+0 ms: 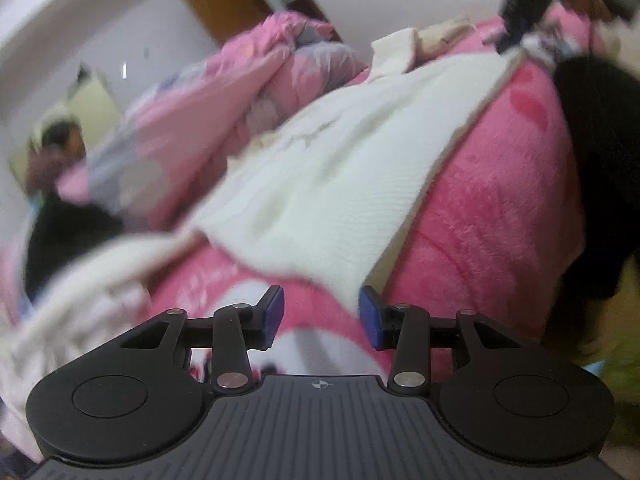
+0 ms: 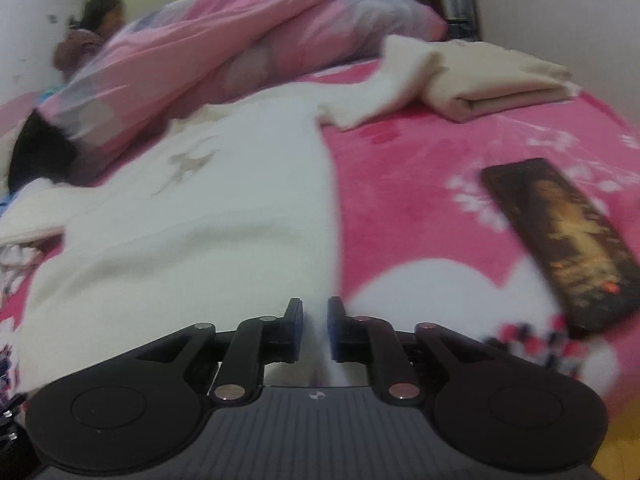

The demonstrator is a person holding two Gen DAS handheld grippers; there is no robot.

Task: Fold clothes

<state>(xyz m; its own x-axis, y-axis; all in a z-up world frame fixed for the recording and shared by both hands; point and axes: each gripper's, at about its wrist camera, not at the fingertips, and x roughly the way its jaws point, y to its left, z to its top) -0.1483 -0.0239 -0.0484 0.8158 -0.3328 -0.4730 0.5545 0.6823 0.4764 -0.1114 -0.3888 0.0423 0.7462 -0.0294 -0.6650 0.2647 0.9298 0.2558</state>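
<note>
A white knit sweater (image 1: 332, 176) with a small deer motif lies flat on the pink fleece blanket (image 1: 500, 216). My left gripper (image 1: 322, 316) is open just short of the sweater's near hem corner, and nothing sits between its blue pads. A blurred sleeve (image 1: 80, 300) trails to the lower left. In the right wrist view the same sweater (image 2: 192, 216) fills the left half. My right gripper (image 2: 315, 328) has its pads close together on the near hem, with white fabric pinched in the narrow gap.
A folded cream garment (image 2: 500, 80) lies at the back right of the bed, and a dark phone (image 2: 560, 240) rests on the blanket (image 2: 420, 184) to the right. A bunched pink duvet (image 2: 248, 40) is piled behind. A person (image 2: 92, 28) sits far left. A black garment (image 1: 600, 168) hangs at the right edge.
</note>
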